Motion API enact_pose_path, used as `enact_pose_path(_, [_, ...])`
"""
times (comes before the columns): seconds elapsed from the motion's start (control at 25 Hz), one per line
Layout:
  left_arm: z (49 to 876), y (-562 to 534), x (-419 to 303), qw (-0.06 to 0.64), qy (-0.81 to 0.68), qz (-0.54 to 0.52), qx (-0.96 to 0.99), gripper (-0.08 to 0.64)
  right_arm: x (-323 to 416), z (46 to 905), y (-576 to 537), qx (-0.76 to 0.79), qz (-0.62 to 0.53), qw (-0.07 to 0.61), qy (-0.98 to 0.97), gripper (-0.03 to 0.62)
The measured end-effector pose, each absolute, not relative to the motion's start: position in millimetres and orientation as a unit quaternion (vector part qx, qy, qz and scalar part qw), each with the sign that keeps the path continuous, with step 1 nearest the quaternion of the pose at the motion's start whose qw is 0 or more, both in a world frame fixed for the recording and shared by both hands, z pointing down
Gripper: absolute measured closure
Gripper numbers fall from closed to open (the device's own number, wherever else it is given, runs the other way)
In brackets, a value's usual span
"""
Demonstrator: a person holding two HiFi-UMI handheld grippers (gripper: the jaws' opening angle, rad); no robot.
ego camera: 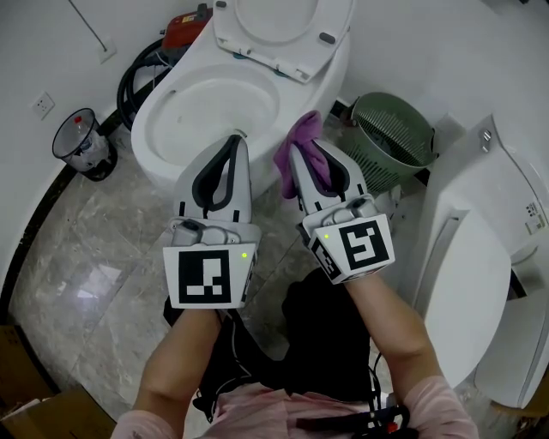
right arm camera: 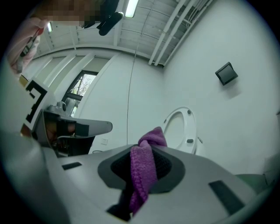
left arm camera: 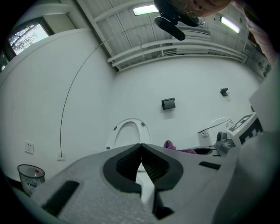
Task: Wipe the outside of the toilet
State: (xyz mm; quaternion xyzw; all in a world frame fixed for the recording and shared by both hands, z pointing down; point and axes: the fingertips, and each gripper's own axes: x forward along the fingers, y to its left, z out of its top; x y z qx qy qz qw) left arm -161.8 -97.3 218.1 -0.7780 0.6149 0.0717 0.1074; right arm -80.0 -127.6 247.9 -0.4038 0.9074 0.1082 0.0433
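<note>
Right claw (ego camera: 302, 161) pinches purple cloth (ego camera: 298, 137), fold protruding ahead, presumably to contact the toilet (ego camera: 154, 103); left claw (ego camera: 234, 141) alongside, pressed together, empty.

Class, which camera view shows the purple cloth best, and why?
The right gripper view: the purple cloth sits large and central, clamped in the right gripper. Head view shows it smaller; left gripper view, only a corner.

White walls (ego camera: 51, 34) curve round a glossy grey marble floor (ego camera: 77, 291) — a green slatted basket (ego camera: 393, 137) and a black mesh bin (ego camera: 81, 141) stand by them; ceiling strip lights (left arm camera: 144, 9), one window (right arm camera: 82, 85).
</note>
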Motion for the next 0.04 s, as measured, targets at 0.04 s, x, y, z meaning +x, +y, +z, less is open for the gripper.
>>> enact_pose_path(0.04, [217.3,-97.7,-160.3,0.109,0.614,0.073,-0.778,0.552,-79.2,247.9,-128.1,-0.405,0.109,0.043,0.907,0.532])
